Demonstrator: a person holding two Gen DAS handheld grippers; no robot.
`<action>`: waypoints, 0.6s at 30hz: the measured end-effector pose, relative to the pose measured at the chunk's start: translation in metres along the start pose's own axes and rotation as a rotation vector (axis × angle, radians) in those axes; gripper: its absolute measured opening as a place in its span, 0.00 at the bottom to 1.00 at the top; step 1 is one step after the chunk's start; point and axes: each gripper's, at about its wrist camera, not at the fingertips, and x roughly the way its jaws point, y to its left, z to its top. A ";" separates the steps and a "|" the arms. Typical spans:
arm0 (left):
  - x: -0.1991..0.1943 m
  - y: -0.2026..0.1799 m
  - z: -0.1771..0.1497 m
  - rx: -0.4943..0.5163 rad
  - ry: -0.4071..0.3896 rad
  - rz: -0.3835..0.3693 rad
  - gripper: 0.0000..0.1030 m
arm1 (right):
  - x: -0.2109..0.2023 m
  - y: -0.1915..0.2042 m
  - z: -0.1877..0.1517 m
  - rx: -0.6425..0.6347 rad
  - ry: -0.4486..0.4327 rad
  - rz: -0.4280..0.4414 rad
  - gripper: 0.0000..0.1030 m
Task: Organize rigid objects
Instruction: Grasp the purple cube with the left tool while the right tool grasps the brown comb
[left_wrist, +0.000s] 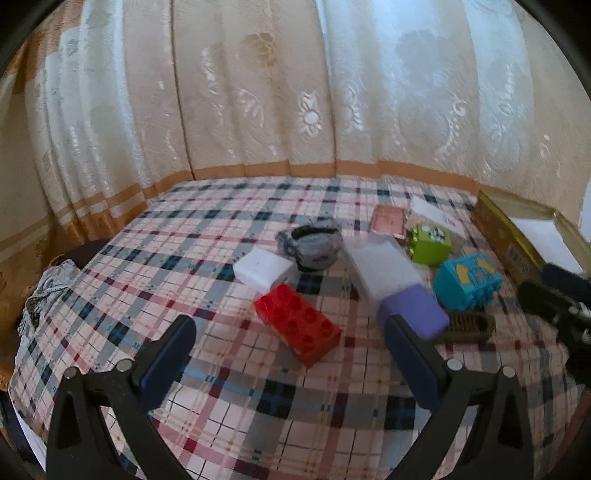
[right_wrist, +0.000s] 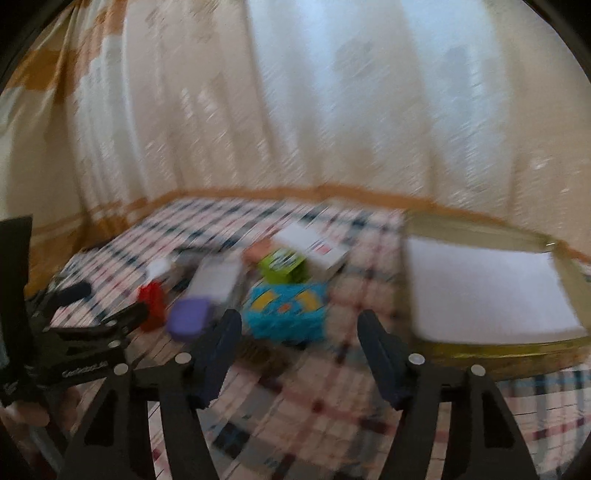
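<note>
Red brick (left_wrist: 298, 324) between, seemingly beyond, wide-apart left gripper (left_wrist: 291, 339) fingers.

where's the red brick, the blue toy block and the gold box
red brick (left_wrist: 298, 325), left wrist view, on its studded top face
blue toy block (left_wrist: 467, 282), left wrist view, on its yellow-marked top face
gold box (right_wrist: 491, 349), right wrist view, on its near side wall

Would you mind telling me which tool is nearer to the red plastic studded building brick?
Left. The left tool is open with the red plastic studded building brick between its fingers, untouched. The right tool is open, off to the brick's right near the gold tin.
</note>
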 end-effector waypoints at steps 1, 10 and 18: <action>0.000 0.000 -0.001 0.013 0.011 -0.021 1.00 | 0.004 0.004 -0.001 -0.016 0.029 0.028 0.66; -0.001 0.014 -0.005 0.024 0.047 -0.077 1.00 | 0.037 0.017 -0.010 -0.062 0.217 0.135 0.66; -0.010 0.011 -0.009 0.078 0.036 -0.072 1.00 | 0.069 0.031 0.000 -0.153 0.289 0.165 0.66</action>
